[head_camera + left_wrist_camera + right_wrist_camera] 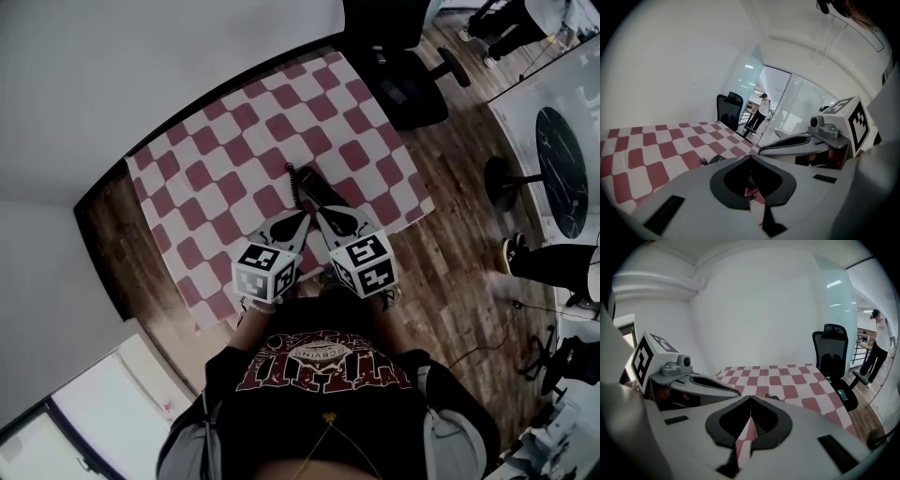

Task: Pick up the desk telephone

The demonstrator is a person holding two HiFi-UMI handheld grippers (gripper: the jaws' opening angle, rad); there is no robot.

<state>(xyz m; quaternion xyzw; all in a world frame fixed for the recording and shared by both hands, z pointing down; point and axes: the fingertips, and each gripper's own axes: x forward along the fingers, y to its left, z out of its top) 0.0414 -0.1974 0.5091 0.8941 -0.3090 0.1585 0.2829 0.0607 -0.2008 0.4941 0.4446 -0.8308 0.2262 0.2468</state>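
Observation:
The dark desk telephone (317, 194) lies on a table with a red-and-white checked cloth (234, 141), its coiled cord (292, 181) at its left. Both grippers point at its near end, side by side. My left gripper (302, 218) is shut with nothing in it; in the left gripper view its tips (750, 157) meet just short of the telephone (716, 159). My right gripper (321, 213) is shut and empty too; in the right gripper view its tips (751, 397) hide most of the telephone (774, 398).
A black office chair (405, 73) stands at the table's far right corner. A person (881, 345) stands on the wooden floor beyond it. A round black table (562, 171) is at the right. White walls border the table at the back and left.

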